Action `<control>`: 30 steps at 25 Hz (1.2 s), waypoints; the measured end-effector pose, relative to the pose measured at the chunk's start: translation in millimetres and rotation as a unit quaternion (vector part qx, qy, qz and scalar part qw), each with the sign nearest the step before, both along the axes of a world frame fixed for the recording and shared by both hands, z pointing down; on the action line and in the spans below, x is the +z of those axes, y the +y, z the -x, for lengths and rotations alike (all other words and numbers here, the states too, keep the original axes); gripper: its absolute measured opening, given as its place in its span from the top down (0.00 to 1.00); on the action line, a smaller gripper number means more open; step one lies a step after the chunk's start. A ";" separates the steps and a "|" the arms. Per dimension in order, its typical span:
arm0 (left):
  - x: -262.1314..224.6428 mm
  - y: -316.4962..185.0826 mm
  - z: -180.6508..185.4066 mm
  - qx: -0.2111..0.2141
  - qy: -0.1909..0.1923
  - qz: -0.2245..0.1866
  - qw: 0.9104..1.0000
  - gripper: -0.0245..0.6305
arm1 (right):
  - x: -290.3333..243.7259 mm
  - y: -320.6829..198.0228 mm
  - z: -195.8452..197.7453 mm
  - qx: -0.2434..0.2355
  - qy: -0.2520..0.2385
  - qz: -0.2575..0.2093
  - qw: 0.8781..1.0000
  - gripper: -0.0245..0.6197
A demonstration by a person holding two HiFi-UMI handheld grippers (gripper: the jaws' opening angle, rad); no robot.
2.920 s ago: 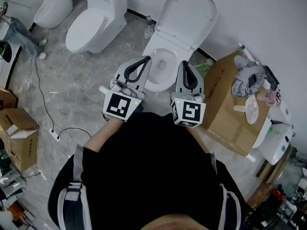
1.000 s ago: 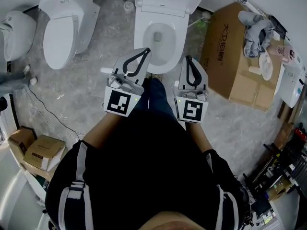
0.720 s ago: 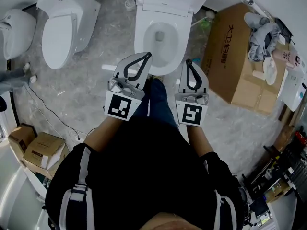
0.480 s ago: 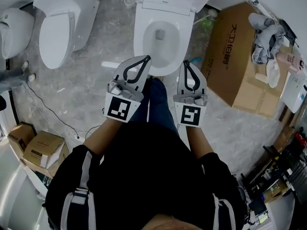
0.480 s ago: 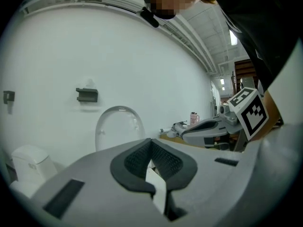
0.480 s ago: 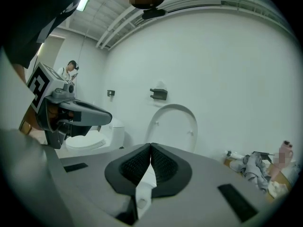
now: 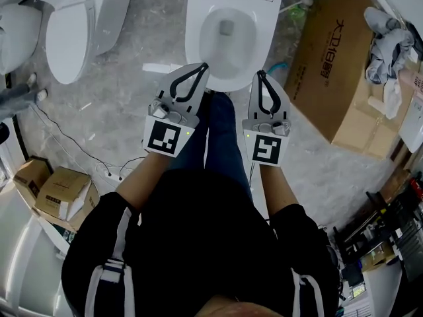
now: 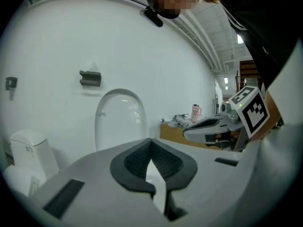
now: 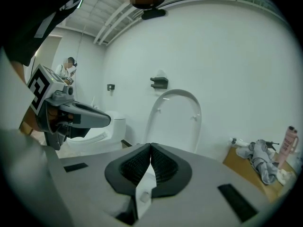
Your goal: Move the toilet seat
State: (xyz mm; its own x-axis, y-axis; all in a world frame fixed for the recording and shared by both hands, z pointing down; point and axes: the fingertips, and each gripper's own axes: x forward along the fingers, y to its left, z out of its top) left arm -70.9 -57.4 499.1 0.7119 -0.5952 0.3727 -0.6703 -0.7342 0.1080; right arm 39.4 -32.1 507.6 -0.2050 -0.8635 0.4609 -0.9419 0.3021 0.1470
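A white toilet (image 7: 195, 39) stands ahead of me with its bowl uncovered. Its seat and lid (image 8: 119, 118) are raised against the wall, and they show again as an upright oval (image 9: 176, 119) in the right gripper view. My left gripper (image 7: 203, 67) is shut and empty, its tip over the bowl's front rim on the left. My right gripper (image 7: 259, 75) is also shut with nothing held, just off the front rim on the right. Each gripper view shows pads pressed together, left (image 8: 151, 141) and right (image 9: 150, 147), aimed at the raised seat. Neither gripper touches the toilet.
A big cardboard box (image 7: 334, 68) with clothes (image 7: 386, 48) on it stands right of the toilet. A second toilet (image 7: 69, 25) is at left. Cables (image 7: 73, 144) and small boxes (image 7: 59, 193) lie on the floor at left. A person (image 9: 67, 69) stands far off.
Both grippers have sunk together, still shut and side by side. Their tips now lie at the bowl's front rim, and the toilet has slid towards the top of the head view.
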 end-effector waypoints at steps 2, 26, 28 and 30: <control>13.2 0.3 2.4 0.001 -0.005 0.005 1.000 0.95 | 12.5 1.3 -0.9 0.000 0.002 0.008 1.000 0.93; 145.1 12.8 4.9 0.019 -0.037 0.055 0.998 0.95 | 150.9 20.7 -13.8 -0.022 0.038 0.084 0.995 0.93; 153.3 14.3 5.6 0.020 -0.042 0.056 0.997 0.95 | 159.5 23.4 -12.9 -0.024 0.036 0.090 0.995 0.93; 161.3 16.0 6.1 0.022 -0.045 0.056 0.997 0.95 | 167.8 26.3 -11.6 -0.027 0.036 0.096 0.994 0.93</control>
